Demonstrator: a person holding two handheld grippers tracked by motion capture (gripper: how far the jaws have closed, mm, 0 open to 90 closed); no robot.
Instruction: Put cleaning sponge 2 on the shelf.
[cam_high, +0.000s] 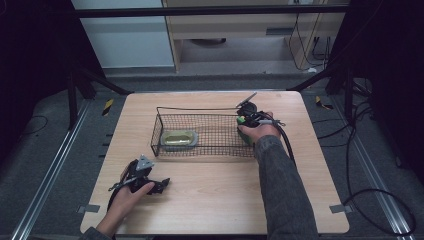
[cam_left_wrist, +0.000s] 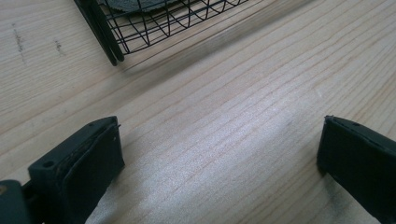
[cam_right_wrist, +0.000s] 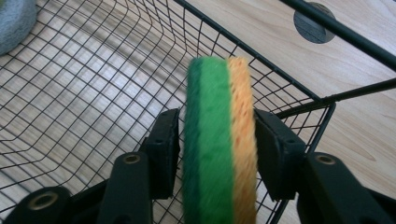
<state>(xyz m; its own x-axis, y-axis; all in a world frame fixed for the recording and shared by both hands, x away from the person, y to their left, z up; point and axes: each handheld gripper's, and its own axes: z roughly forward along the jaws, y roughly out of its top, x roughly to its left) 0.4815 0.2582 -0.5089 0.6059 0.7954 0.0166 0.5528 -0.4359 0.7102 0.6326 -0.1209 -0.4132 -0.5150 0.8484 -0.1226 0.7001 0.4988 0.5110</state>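
A black wire basket (cam_high: 195, 109) stands in the middle of the wooden table (cam_high: 215, 200). At its left end lies an oval pad (cam_high: 179, 139), olive on top with a grey rim; its grey edge (cam_right_wrist: 14, 18) appears in the right gripper view. My right gripper (cam_high: 246, 135) reaches into the basket's right end. In the right gripper view it (cam_right_wrist: 217, 121) is shut on a green and orange sponge (cam_right_wrist: 219, 154) held on edge above the basket's mesh (cam_right_wrist: 93, 93). My left gripper (cam_high: 161, 185) rests near the front left of the table, open (cam_left_wrist: 219, 154) over bare wood.
A corner of the basket (cam_left_wrist: 140, 28) lies just ahead of the left gripper. A round grey hole cover (cam_right_wrist: 312, 23) sits in the tabletop beyond the basket's right end. Cables trail off the right side of the table (cam_high: 350, 190).
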